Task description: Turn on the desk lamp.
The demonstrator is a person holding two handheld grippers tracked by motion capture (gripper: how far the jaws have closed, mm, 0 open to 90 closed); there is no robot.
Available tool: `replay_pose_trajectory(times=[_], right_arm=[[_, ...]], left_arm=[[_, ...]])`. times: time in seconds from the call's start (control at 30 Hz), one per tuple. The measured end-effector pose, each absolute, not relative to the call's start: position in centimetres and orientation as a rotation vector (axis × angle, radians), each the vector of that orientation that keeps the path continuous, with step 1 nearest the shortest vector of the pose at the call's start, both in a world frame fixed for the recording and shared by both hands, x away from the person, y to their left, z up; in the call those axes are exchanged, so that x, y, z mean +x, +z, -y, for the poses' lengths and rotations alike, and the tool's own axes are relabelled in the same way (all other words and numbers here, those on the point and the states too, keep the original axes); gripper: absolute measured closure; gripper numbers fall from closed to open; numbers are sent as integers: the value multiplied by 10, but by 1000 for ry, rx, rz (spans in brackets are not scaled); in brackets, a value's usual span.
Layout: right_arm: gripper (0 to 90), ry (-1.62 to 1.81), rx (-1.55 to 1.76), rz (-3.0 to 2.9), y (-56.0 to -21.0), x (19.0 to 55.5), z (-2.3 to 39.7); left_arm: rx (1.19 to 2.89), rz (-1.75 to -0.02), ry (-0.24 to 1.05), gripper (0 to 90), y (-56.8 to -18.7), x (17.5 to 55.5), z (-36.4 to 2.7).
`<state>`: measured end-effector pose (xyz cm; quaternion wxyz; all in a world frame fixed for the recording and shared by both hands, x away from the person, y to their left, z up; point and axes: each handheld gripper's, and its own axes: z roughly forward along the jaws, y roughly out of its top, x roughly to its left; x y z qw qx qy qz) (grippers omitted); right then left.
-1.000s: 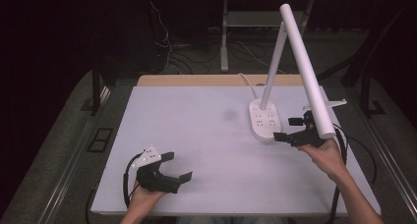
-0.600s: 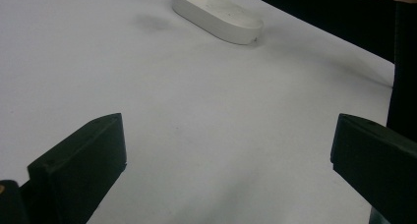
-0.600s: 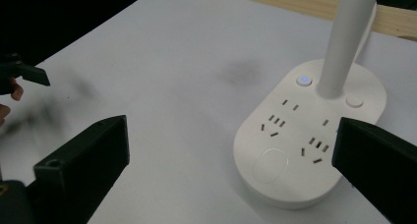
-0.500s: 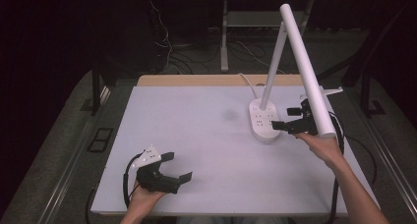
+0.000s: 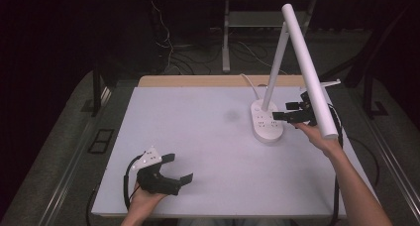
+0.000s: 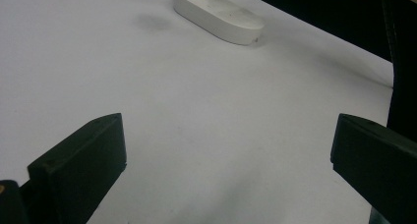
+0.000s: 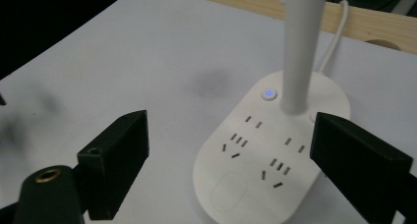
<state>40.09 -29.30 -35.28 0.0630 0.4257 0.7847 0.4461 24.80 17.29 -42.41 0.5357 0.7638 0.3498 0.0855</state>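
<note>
1. Lower left of the high view: the left gripper [image 5: 171, 175] rests on the white table [image 5: 198, 137], jaws spread wide, holding nothing.
2. Right of centre: a white desk lamp [image 5: 297, 57] stands upright on its oval base [image 5: 266, 122], which carries socket slots and a lit blue button [image 7: 268, 93]; its cord [image 5: 250, 84] runs off the table's far edge.
3. Right: the right gripper [image 5: 289, 111] hovers just over the base, jaws wide apart, empty.
4. The lamp looks rigid, smooth and top-heavy; the slim stem [image 7: 301, 47] seems the surest hold.
</note>
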Motion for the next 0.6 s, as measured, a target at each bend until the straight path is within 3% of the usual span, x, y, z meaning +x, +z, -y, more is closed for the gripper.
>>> replay_pose_trajectory(times=[0.27,0.6], right_arm=[[350,1337,1328,-2347,-357,417,303],[514,1358,1407,-2273,-369,436,310]], left_arm=[[1822,-827,199,0,-424,248,-172],[1823,-826,202,0,-424,248,-172]])
